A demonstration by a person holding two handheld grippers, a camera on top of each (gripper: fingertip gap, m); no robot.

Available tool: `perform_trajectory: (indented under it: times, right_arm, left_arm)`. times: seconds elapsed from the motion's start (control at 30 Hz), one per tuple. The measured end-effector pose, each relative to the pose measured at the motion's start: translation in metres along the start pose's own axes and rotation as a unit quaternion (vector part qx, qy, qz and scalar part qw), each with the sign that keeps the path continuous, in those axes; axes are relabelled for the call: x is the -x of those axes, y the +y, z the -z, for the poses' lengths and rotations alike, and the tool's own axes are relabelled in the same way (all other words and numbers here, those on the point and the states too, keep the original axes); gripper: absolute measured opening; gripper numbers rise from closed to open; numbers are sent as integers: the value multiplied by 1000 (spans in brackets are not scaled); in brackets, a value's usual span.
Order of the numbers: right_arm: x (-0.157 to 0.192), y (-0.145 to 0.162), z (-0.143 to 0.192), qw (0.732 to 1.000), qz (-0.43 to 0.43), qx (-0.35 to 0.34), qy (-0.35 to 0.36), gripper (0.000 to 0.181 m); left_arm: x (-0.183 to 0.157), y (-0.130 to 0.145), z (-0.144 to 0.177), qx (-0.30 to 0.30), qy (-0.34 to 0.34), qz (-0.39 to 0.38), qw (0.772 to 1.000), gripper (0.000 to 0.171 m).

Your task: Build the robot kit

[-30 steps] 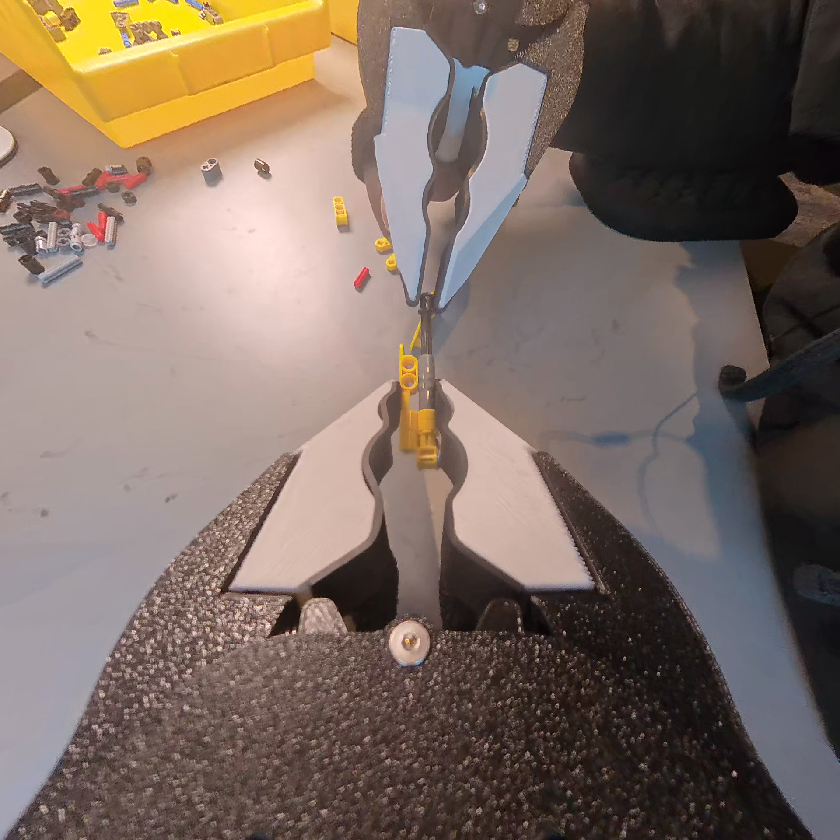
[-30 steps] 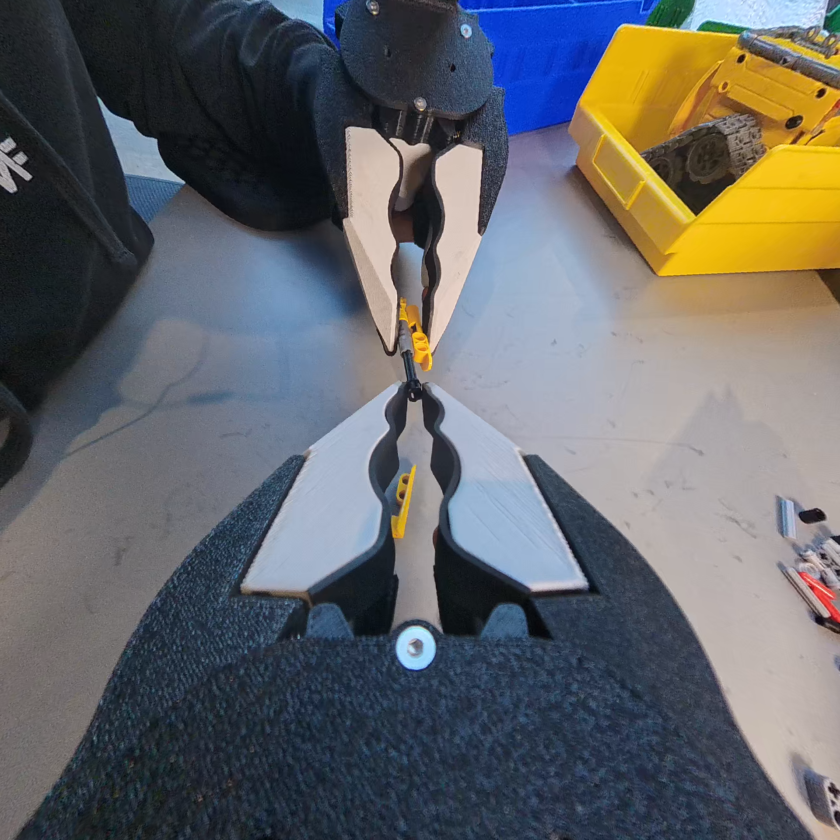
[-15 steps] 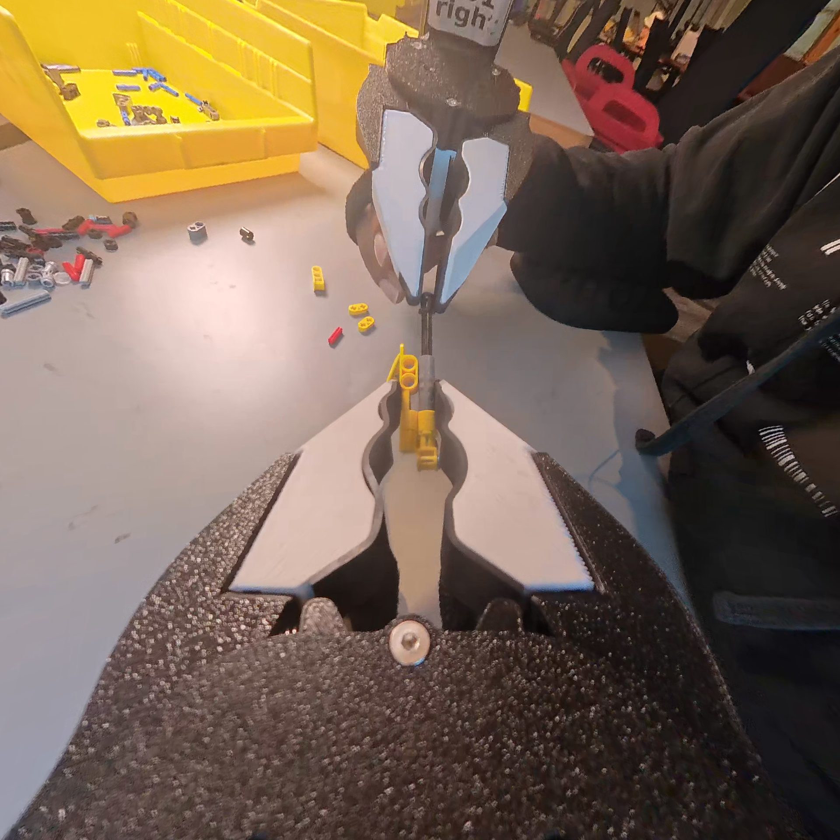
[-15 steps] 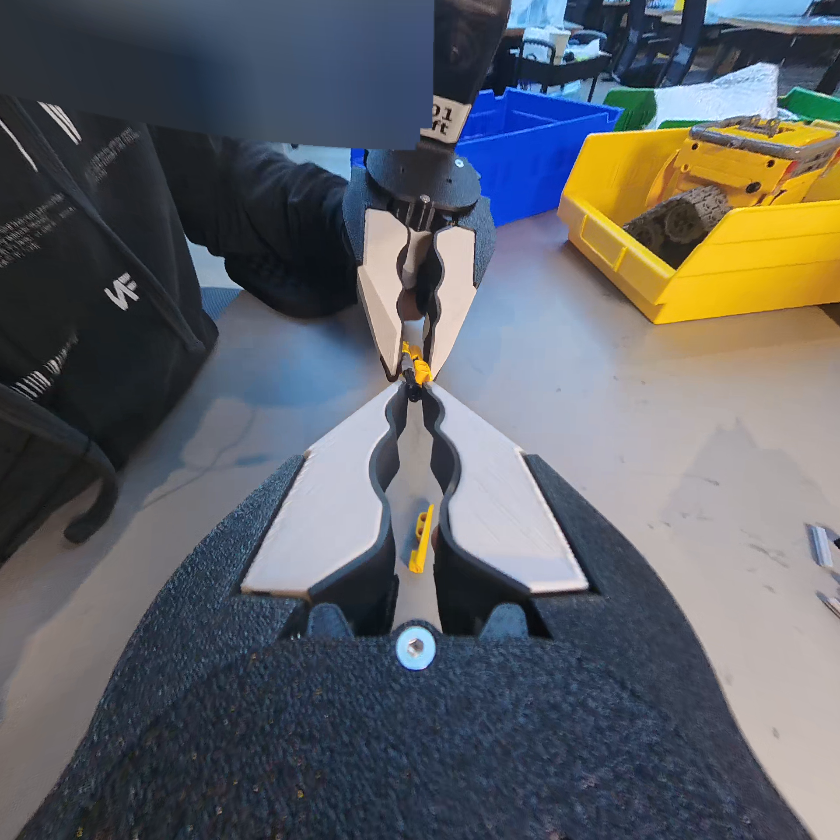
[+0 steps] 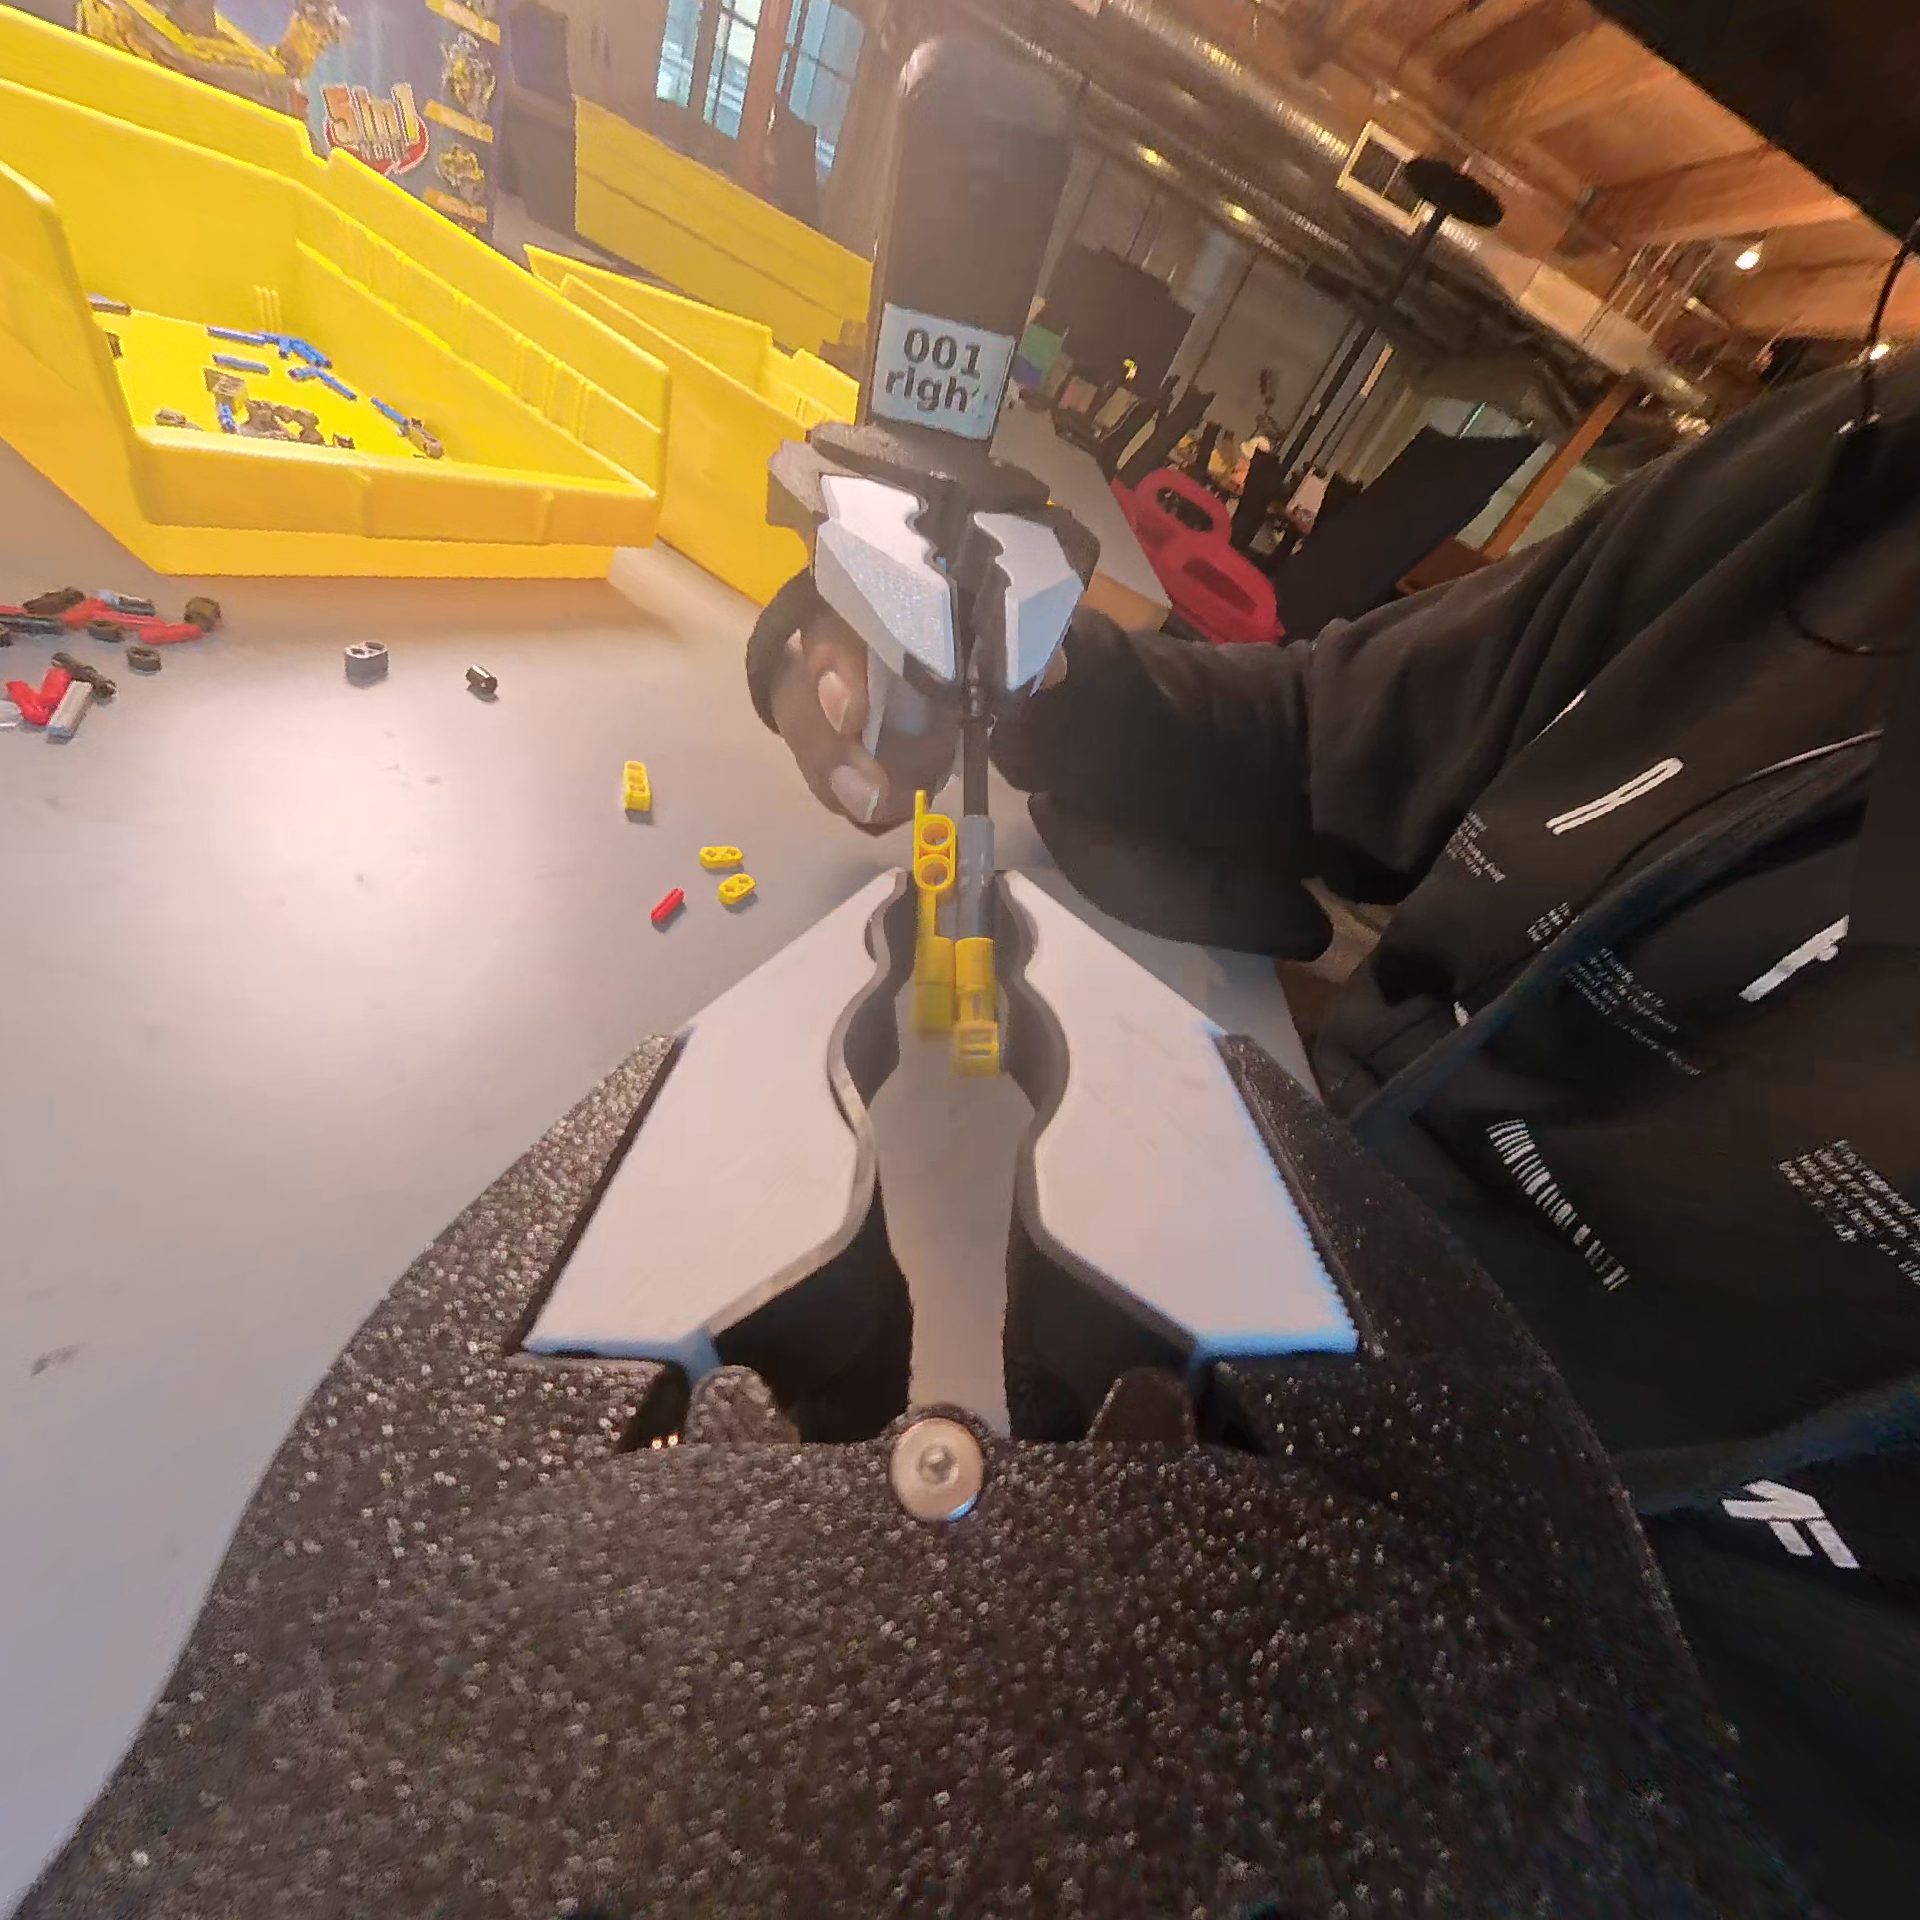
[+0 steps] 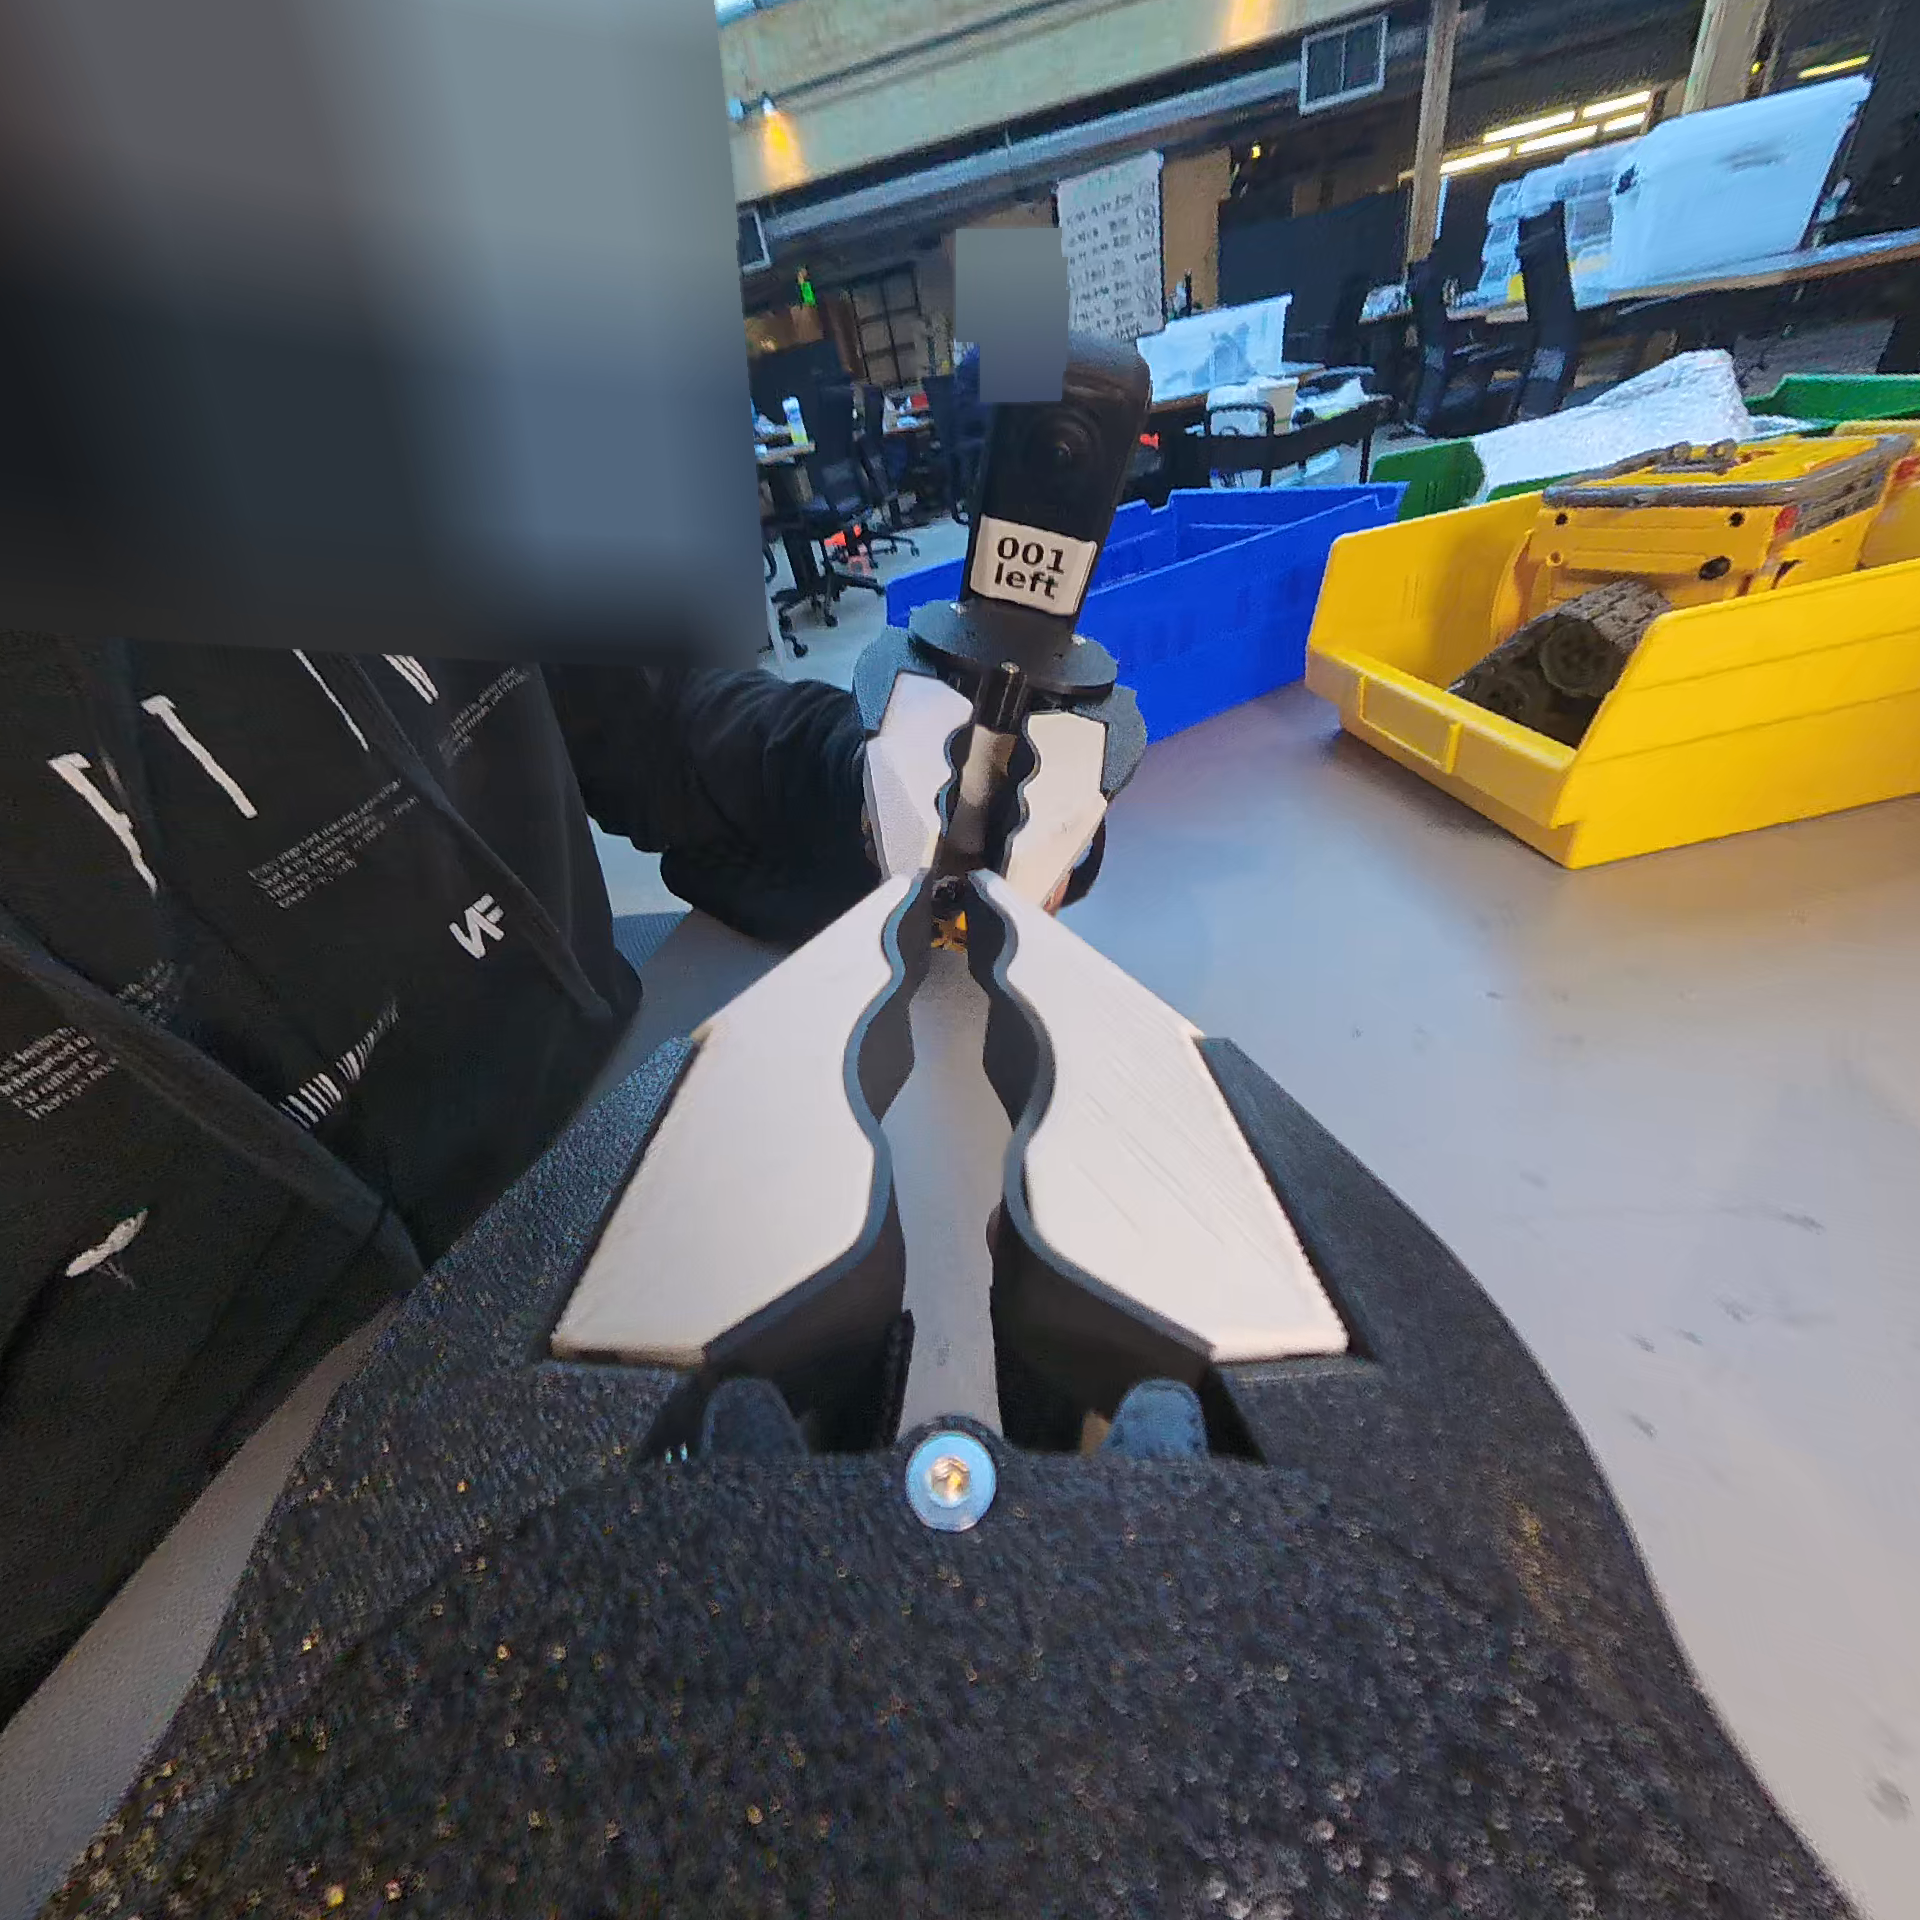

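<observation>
My left gripper [image 5: 956, 891] is shut on a small yellow brick assembly [image 5: 961, 982] with a grey sleeve, held above the grey table [image 5: 312, 987]. A black axle [image 5: 977, 769] runs from that sleeve up to my right gripper [image 5: 971, 688], which is shut on its far end. A yellow two-hole piece [image 5: 933, 852] sticks out beside the sleeve. In the right wrist view my right gripper [image 6: 948, 883] is closed at its tips on the axle end, with a bit of the yellow assembly [image 6: 948, 932] showing just behind. The left gripper's fingers [image 6: 1062, 795] stand right behind them.
Yellow bins [image 5: 364, 520] with small parts stand at the far left. Loose red, black and grey pieces [image 5: 94, 649] and small yellow pieces [image 5: 727, 873] lie on the table. A yellow bin [image 6: 1662, 748] with a tracked toy vehicle and a blue bin [image 6: 1226, 613] stand to the right. A person's black sleeves [image 5: 1351, 748] are close by. The grippers are tip to tip, or close to it.
Both grippers have risen and tilted up, so more of the room shows. They have drawn closer along the axle. The yellow beam under the right gripper is no longer in view.
</observation>
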State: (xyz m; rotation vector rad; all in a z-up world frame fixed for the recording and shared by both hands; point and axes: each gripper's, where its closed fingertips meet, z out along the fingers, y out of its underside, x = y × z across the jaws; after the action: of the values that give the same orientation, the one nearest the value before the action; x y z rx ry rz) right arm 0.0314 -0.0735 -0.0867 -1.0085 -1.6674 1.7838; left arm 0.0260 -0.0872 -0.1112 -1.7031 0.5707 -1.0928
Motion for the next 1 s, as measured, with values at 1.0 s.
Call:
perform_trajectory:
  times: [1.0]
  right_arm:
    - [-5, 0, -17, 999, 30, -1, 33, 8]
  left_arm:
    - [3, -6, 2, 6, -28, -37, 999, 13]
